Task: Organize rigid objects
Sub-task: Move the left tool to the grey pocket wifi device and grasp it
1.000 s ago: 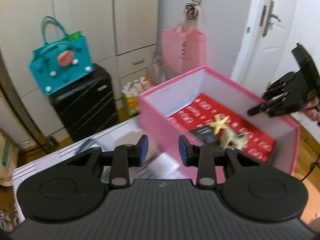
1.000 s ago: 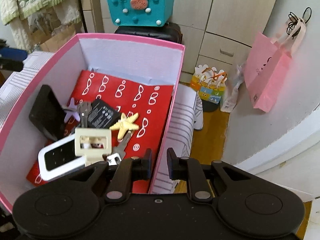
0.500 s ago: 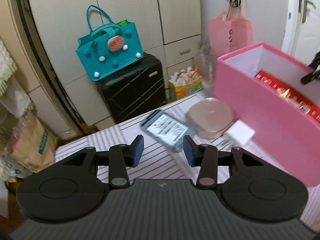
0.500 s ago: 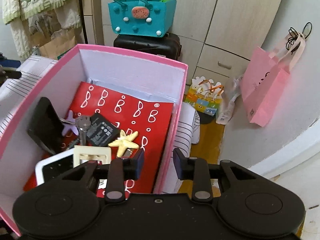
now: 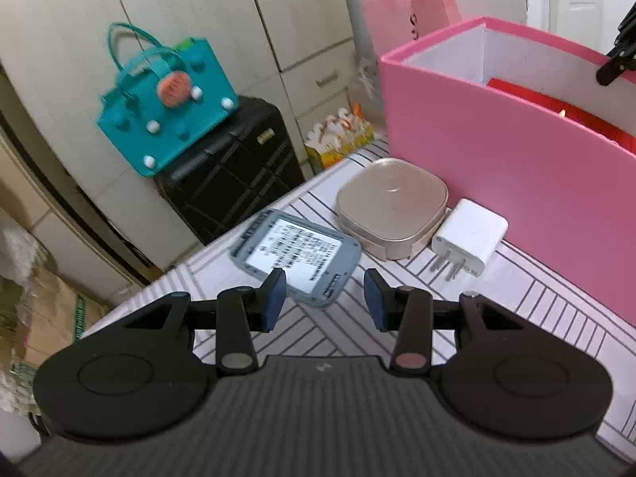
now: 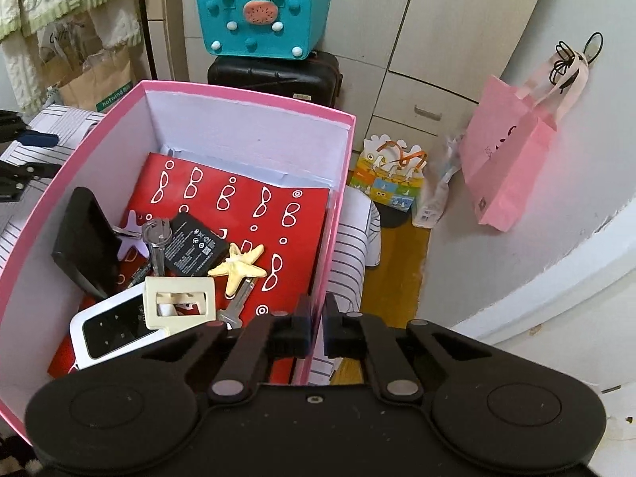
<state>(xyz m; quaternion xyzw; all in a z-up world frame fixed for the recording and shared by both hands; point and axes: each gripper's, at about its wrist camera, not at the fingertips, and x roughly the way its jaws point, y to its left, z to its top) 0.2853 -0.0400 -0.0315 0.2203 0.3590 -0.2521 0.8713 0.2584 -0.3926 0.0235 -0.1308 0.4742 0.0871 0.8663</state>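
Left wrist view: grey battery (image 5: pixel 296 254), beige case (image 5: pixel 391 206) and white charger (image 5: pixel 469 238) beside pink box (image 5: pixel 516 167); my left gripper (image 5: pixel 324 298) hovers open, right gripper (image 6: pixel 316 332) pinches the box wall.

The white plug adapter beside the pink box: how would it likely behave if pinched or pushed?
The white plug adapter looks like a stiff, blocky shell, so probably easy to pinch. Its glossy sides may be slippery. It lies flat on the striped table, so it should slide, not roll.

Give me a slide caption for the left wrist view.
Open left hand-held gripper hovering over grey battery beside pink box.
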